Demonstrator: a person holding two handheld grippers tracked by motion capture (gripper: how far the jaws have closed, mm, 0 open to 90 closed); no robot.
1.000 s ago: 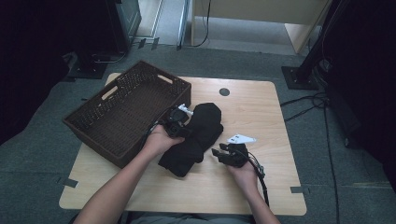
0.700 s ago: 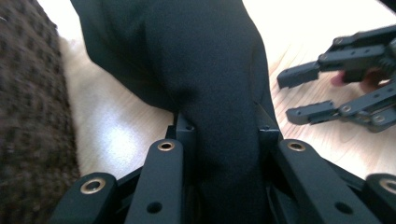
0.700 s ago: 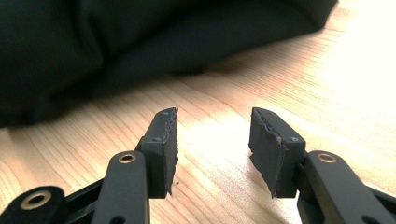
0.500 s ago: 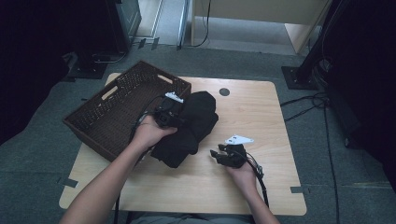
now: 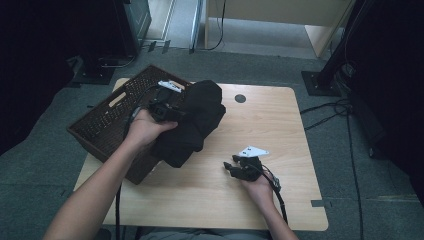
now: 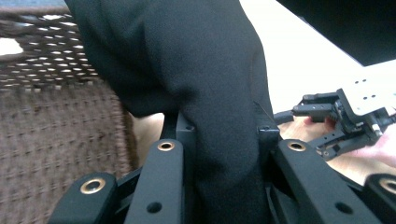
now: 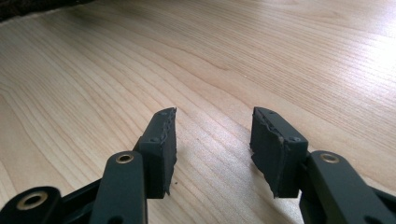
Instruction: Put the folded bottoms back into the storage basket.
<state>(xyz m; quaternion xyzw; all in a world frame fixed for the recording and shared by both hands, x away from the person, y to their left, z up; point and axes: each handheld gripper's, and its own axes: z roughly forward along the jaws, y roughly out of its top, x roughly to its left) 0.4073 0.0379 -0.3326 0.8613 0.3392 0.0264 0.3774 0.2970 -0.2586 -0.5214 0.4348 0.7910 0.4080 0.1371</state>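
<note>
While the left tongs [image 5: 162, 111] are clamping the black garment [image 5: 192, 122] at the wicker basket's [image 5: 107, 122] near edge, fabric is hiding their tips; right tongs [image 5: 236, 167] are gaping empty over the desk [image 5: 280, 125].

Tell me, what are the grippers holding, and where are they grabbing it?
The left gripper pinches the black cloth by a bunched fold, lifted beside the basket. The right gripper is open and holds nothing.
</note>
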